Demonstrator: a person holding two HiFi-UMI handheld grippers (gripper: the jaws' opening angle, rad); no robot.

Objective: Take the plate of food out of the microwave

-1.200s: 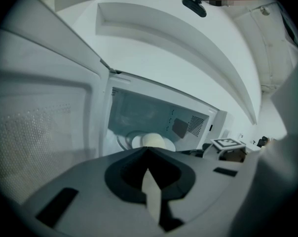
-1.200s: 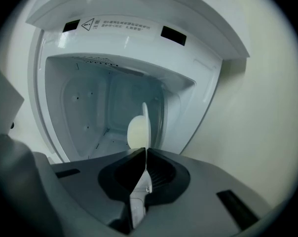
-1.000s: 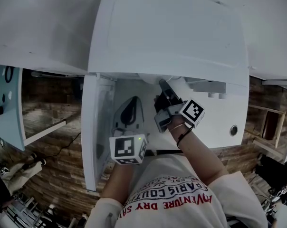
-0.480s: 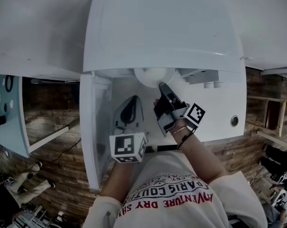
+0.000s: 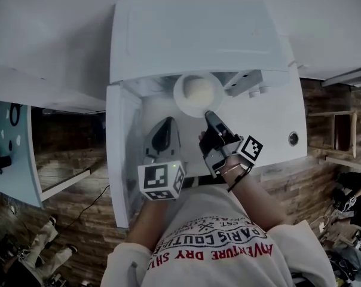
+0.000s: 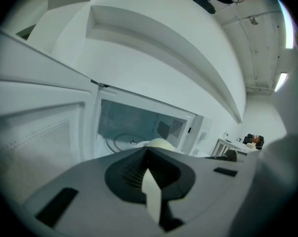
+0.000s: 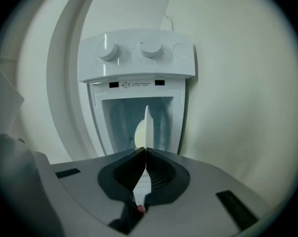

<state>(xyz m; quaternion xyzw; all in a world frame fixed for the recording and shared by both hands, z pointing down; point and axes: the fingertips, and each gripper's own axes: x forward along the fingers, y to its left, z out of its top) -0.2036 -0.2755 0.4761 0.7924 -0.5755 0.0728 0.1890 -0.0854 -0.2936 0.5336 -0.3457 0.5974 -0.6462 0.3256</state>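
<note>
Because the right gripper [image 5: 208,115] has its jaws clamped on only one edge of the plate [image 5: 179,97], all the weight hangs out beyond that single pinch. The plate sits at upper centre of the head view, at the mouth of the microwave [image 5: 198,34]. It looks mostly clear of the opening, with the pale mound of food [image 5: 198,89] in its middle. In the right gripper view the rim [image 7: 147,127] shows as a thin white sliver running out from between the closed jaws, so the hold covers little of it.

The main risk, as I judge it, is the plate sagging or twisting about that pinch. A quick pull or a turn of the wrist could tip the far side down, and the food would slide off onto the white surface [image 5: 270,130] below. The rim could also slip straight out of the jaws if it is smooth.

The left gripper [image 5: 166,123] has its jaws together on nothing and sits lower left of the plate, near the open door [image 5: 118,154], giving no support. A sideways swing to the left could knock the plate against that gripper or the door. Dragging the plate low could catch it on the front lip of the opening.
</note>
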